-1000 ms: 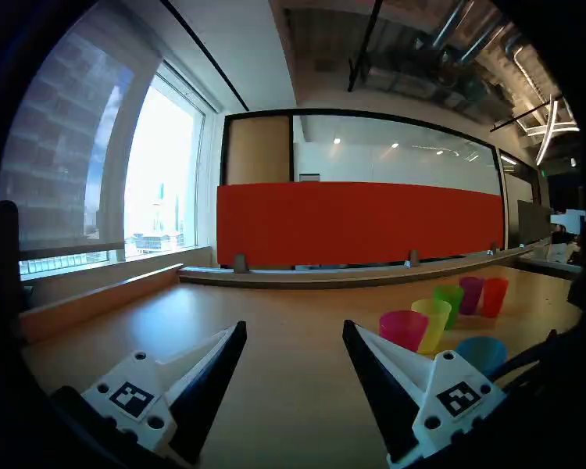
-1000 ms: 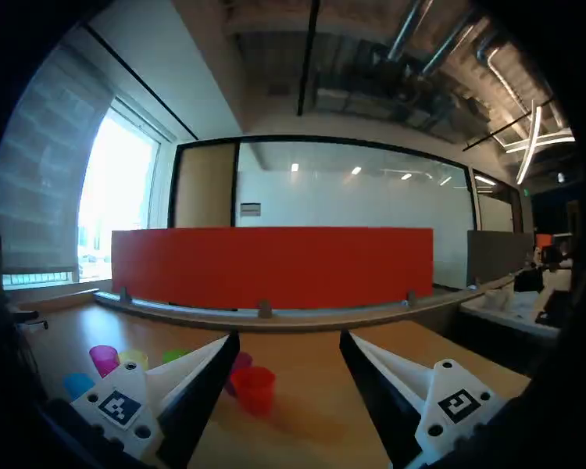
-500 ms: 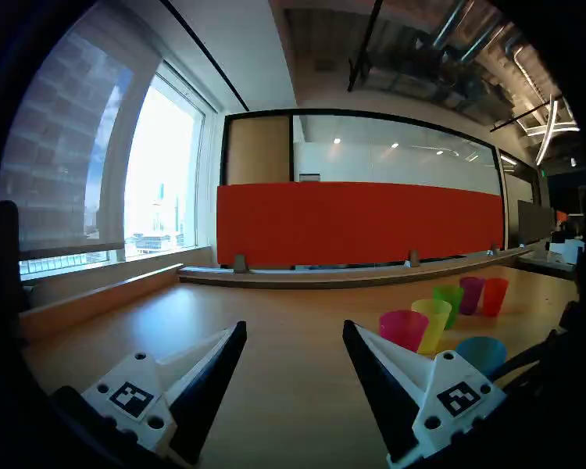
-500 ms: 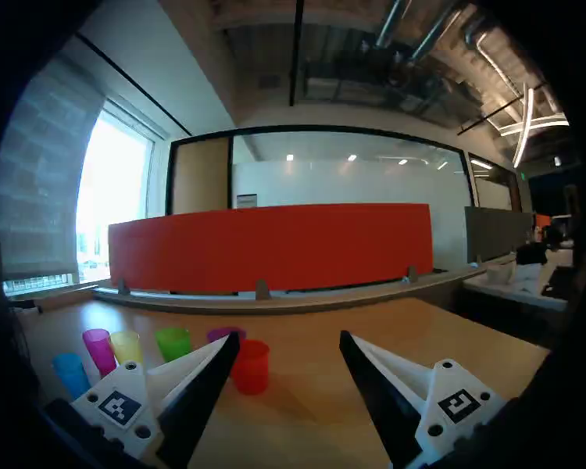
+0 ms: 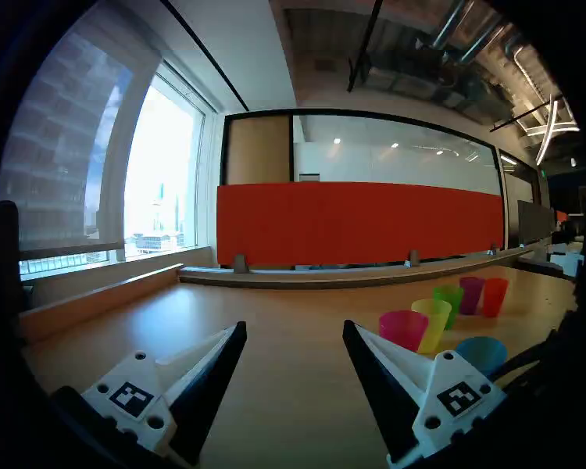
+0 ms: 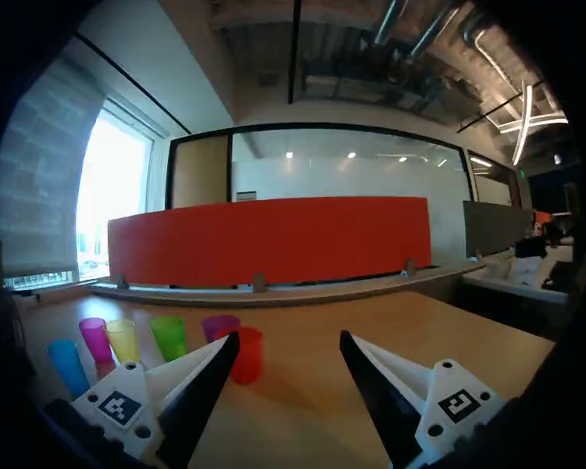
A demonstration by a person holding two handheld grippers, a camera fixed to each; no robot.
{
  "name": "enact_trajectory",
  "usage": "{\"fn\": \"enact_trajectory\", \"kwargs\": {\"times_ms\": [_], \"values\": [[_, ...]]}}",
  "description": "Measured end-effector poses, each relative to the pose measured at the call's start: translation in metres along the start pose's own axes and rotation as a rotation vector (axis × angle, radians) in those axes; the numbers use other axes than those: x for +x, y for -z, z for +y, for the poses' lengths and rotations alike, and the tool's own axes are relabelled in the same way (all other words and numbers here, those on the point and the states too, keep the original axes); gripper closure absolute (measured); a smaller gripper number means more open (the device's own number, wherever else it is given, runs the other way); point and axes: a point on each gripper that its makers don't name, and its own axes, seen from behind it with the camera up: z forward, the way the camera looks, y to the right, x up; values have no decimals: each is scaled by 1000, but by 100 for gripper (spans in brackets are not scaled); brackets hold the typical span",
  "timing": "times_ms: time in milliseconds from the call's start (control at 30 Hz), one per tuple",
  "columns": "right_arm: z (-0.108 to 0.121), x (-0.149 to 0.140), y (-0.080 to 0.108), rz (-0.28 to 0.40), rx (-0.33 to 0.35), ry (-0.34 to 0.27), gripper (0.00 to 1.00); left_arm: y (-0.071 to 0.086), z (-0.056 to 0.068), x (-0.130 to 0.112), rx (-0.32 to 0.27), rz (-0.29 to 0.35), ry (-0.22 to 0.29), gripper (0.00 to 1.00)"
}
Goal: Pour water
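Several plastic cups stand on a wooden table. In the left gripper view they sit at the right: pink cup (image 5: pixel 402 328), yellow cup (image 5: pixel 434 319), green cup (image 5: pixel 451 301), purple cup (image 5: pixel 471 293), red cup (image 5: pixel 494 295) and blue cup (image 5: pixel 481 353). My left gripper (image 5: pixel 293 336) is open and low over the table, holding nothing. In the right gripper view the cups line up at the left: blue cup (image 6: pixel 65 366), pink cup (image 6: pixel 94 338), yellow cup (image 6: pixel 124 339), green cup (image 6: pixel 169 336), purple cup (image 6: pixel 217 327), red cup (image 6: pixel 248 354). My right gripper (image 6: pixel 289 344) is open, the red cup just beyond its left finger.
A red divider panel (image 5: pixel 355 223) runs along the table's far edge (image 5: pixel 355 275). A bright window (image 5: pixel 160 195) and a low ledge are on the left. More desks with items (image 6: pixel 519 273) stand at the right. Bare tabletop (image 6: pixel 387 320) lies ahead of the right gripper.
The right gripper has risen and tilted, so the cups now show in a full row at its lower left. The left gripper has stayed still.
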Motion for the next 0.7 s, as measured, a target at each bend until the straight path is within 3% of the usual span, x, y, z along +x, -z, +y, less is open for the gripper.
{"fn": "enact_trajectory", "kwargs": {"times_ms": [700], "values": [[-9, -7, 0, -18, 5, 55, 1, 1, 0, 0, 0, 0, 0, 9]]}}
